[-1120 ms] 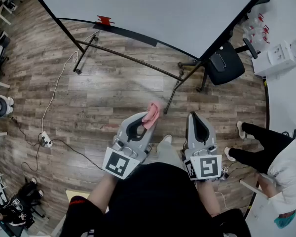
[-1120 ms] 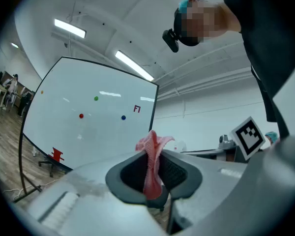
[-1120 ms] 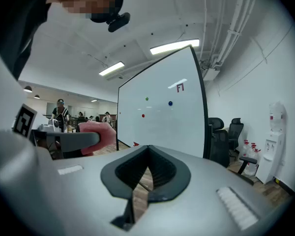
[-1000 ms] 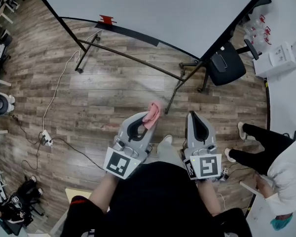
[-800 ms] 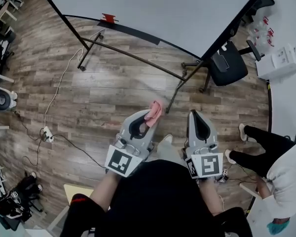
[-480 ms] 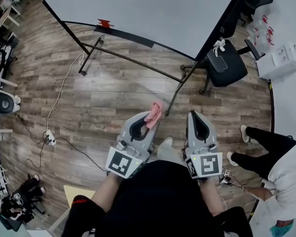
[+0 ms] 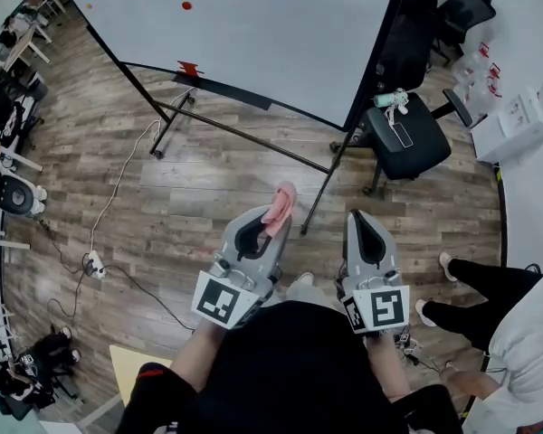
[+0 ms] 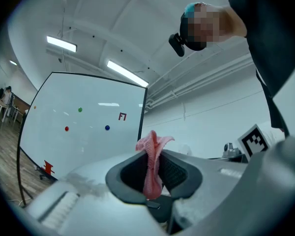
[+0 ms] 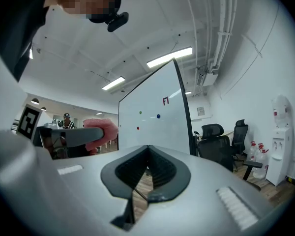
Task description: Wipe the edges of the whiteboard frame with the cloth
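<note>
Floor (image 7: pixel 208 170): wood planks; whiteboard (image 7: pixel 253 34) stands ahead of us.
Cloth (image 8: pixel 152 161): pinched lengthwise along the jaws, frilled end poking past the tips toward the whiteboard.
Left gripper (image 7: pixel 273 217): we hold it clamped on the Cloth.
Right gripper (image 9: pixel 147 154): jaws together, nothing between.

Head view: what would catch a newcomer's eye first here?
The pink cloth pinched in the left gripper stands out, low centre over the wood floor. Beyond it, the big whiteboard with a black frame fills the top. The right gripper is shut and empty.
</note>
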`<state>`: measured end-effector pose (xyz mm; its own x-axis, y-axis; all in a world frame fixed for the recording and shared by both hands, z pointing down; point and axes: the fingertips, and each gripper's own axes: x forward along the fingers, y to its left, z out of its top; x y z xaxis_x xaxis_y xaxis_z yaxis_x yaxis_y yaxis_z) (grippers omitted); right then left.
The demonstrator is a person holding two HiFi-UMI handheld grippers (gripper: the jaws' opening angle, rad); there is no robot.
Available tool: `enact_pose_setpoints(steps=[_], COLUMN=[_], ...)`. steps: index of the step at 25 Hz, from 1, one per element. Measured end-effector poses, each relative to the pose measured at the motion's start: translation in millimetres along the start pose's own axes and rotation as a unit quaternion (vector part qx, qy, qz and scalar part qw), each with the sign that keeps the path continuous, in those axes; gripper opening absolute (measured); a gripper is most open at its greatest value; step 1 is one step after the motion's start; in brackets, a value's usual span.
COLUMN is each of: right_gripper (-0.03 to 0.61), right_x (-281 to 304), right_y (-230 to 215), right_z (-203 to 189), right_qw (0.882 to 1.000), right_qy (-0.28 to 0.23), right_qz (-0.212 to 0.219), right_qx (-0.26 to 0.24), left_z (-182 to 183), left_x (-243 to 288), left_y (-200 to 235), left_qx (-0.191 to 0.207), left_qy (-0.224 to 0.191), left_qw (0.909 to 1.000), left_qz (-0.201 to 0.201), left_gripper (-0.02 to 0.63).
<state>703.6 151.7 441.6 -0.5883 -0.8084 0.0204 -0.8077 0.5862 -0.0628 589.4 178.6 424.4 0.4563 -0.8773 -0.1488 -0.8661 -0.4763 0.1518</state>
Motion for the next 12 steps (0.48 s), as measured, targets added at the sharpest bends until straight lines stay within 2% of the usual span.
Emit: enact_pose_setpoints(steps=[6,12], right_gripper=[0.002,0.002], right_x=[14,64], right_y=[-10,-6], right_z=[3,4], right_qw=[1.0,1.0], right_qy=[-0.003,-0.008], right_qz=[0.003,-0.016], right_qx=[-0.002,-0.005], left_z=[14,26], left_x=[14,34], left_y=[6,55], left_qx=[0.006,0.001], left_qy=[-0.022,-0.036], left_qw=[0.9997,0.9992], left_qz=[-0.001,-0.019], left_gripper=[0.051,0.051])
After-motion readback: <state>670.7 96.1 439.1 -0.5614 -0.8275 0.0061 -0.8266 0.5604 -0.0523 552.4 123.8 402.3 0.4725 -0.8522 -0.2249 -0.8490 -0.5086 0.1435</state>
